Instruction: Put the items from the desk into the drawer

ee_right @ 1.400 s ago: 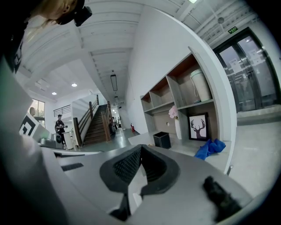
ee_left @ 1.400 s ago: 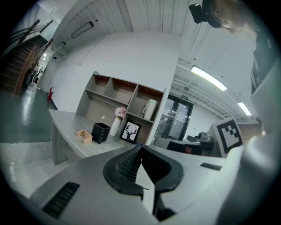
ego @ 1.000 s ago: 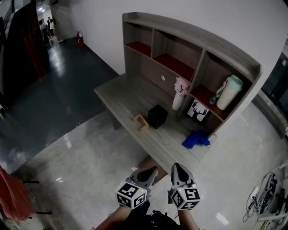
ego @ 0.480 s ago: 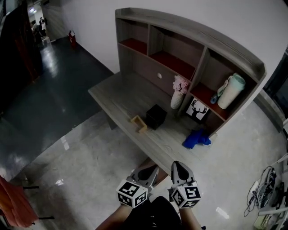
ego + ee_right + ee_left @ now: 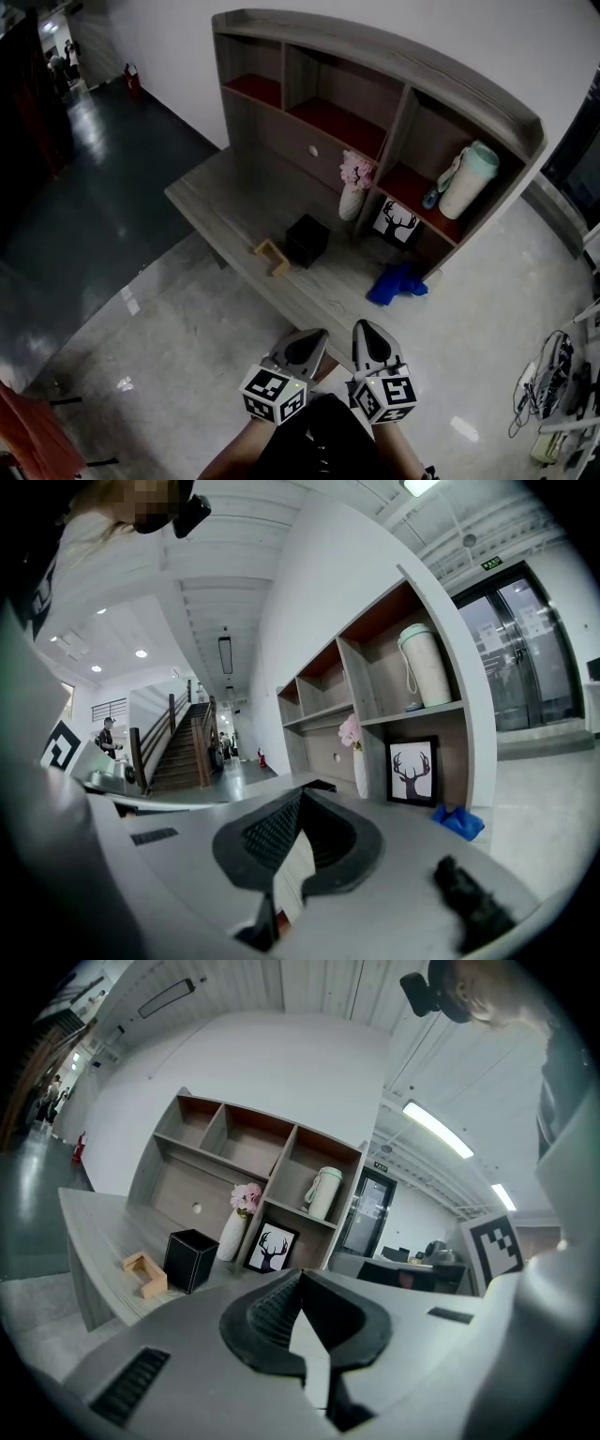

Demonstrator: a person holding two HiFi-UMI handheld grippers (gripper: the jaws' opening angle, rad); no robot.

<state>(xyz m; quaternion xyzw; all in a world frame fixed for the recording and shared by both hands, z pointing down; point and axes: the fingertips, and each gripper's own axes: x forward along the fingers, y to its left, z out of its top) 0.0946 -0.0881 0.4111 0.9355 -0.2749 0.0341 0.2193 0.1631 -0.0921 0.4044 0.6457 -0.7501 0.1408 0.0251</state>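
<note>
At the bottom centre, the left gripper (image 5: pixel 315 337) and the right gripper (image 5: pixel 365 328) are seen closed and empty. Higher in the frame, a crumpled blue cloth (image 5: pixel 396 283), a black square box (image 5: pixel 307 240) and a small light wooden frame (image 5: pixel 271 257) are laid on the grey wooden desk (image 5: pixel 225 202).

grey, marker-cubed left gripper (image 5: pixel 320 333), right gripper (image 5: pixel 362 325)

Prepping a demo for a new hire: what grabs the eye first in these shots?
The grey desk with its curved shelf unit fills the head view, a pale flask in the right cubby and a deer picture beneath it. A blue cloth near the desk's right end stands out, with a black box and a wooden piece mid-desk. At the bottom, the left gripper and right gripper hover short of it, shut and empty.
</note>
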